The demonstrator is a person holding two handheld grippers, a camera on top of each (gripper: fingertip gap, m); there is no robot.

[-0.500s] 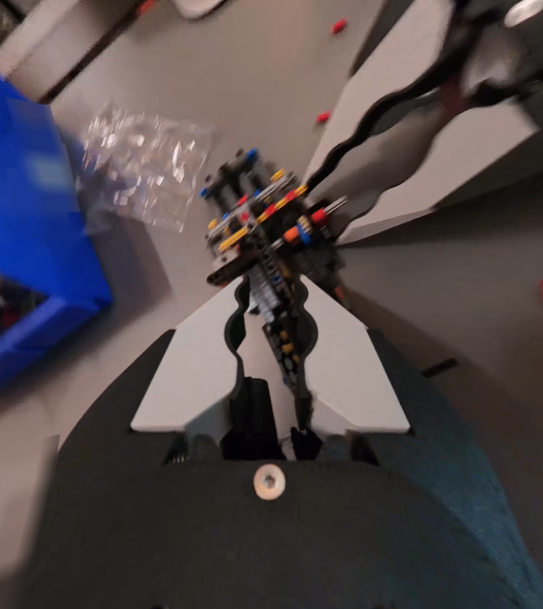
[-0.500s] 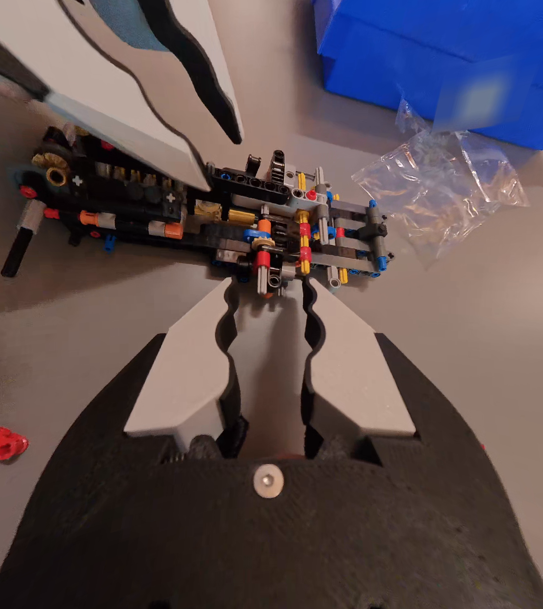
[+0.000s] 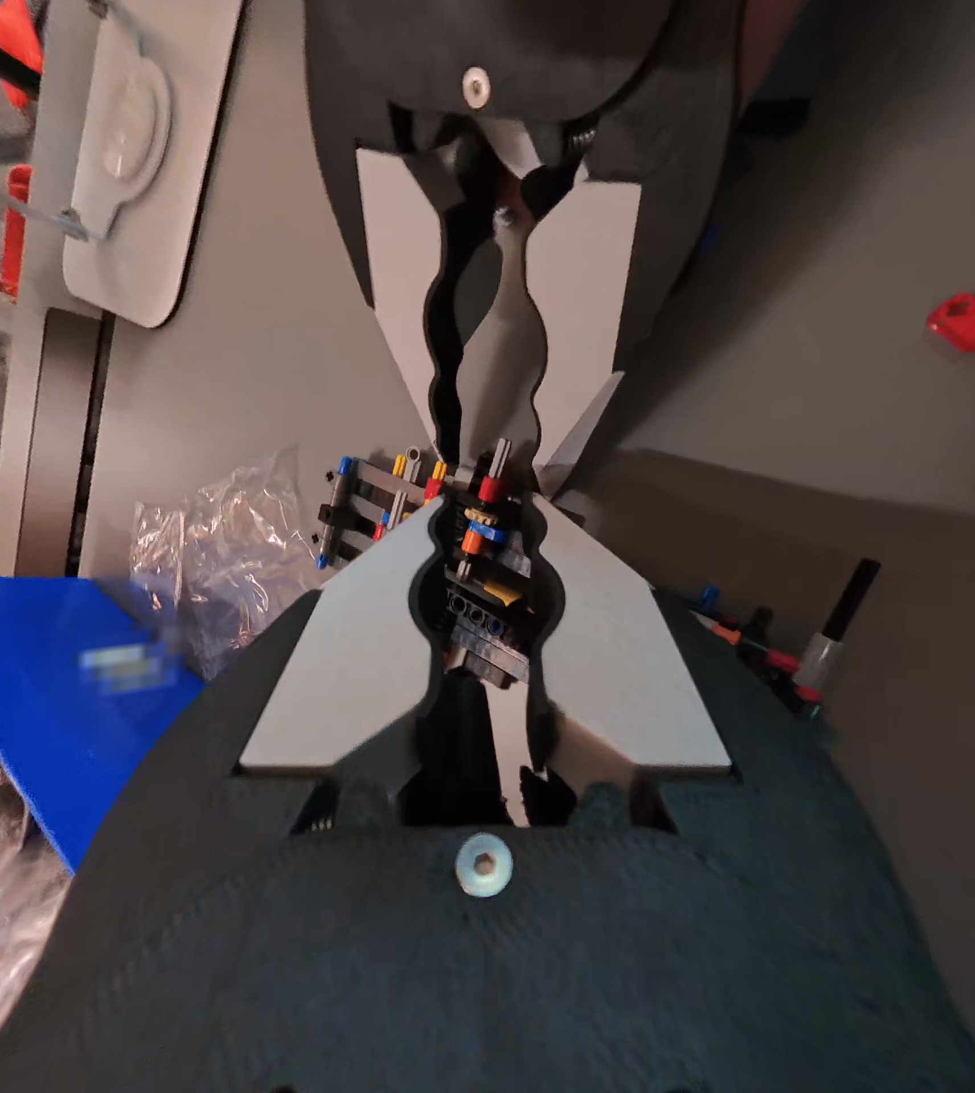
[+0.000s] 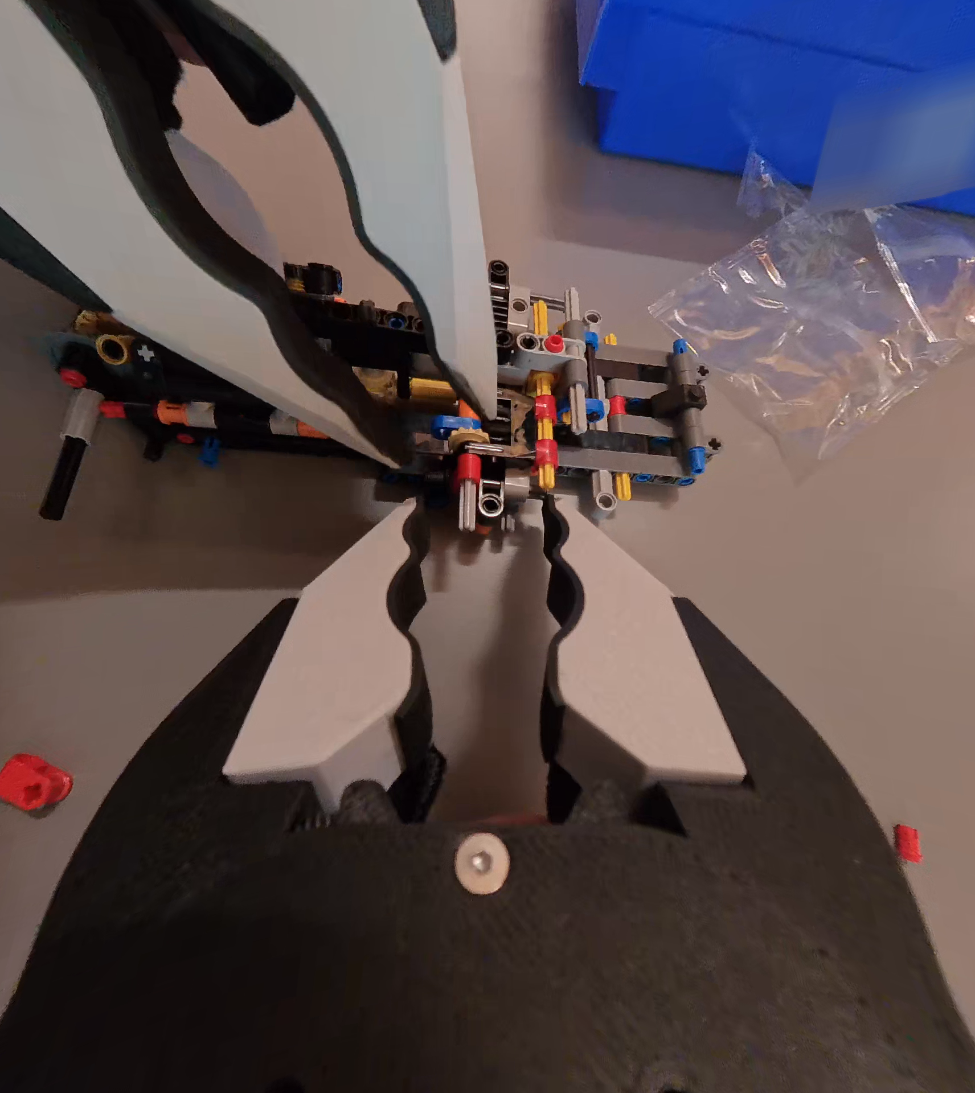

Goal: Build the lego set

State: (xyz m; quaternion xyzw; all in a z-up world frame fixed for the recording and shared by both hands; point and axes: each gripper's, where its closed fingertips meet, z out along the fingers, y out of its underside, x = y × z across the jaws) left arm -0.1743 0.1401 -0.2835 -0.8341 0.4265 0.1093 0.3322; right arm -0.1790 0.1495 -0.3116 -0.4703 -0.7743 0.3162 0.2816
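Note:
A long lego assembly (image 4: 621,408) of black and grey beams with red, yellow, blue and orange pins lies on the grey table. My left gripper (image 3: 491,508) straddles its middle and is shut on it; beams and an axle (image 3: 485,615) fill the gap between its jaws. In the right wrist view the left gripper (image 4: 444,437) comes in from the top left and hides part of the assembly. My right gripper (image 4: 482,514) is open, its tips on either side of a grey axle with a red bush (image 4: 467,479) at the assembly's near edge. It faces the left gripper in the left wrist view (image 3: 491,452).
A blue bin (image 4: 769,89) stands behind the assembly, with a crumpled clear plastic bag (image 4: 828,325) next to it; both show in the left wrist view (image 3: 29,680) (image 3: 225,532). Loose red pieces (image 4: 29,781) (image 4: 908,843) (image 3: 967,322) lie on the table. The grippers are tip to tip, or close to it.
My left gripper has swung round and shifted along the assembly toward its middle. My right gripper has moved forward until its tips reach the assembly's near edge.

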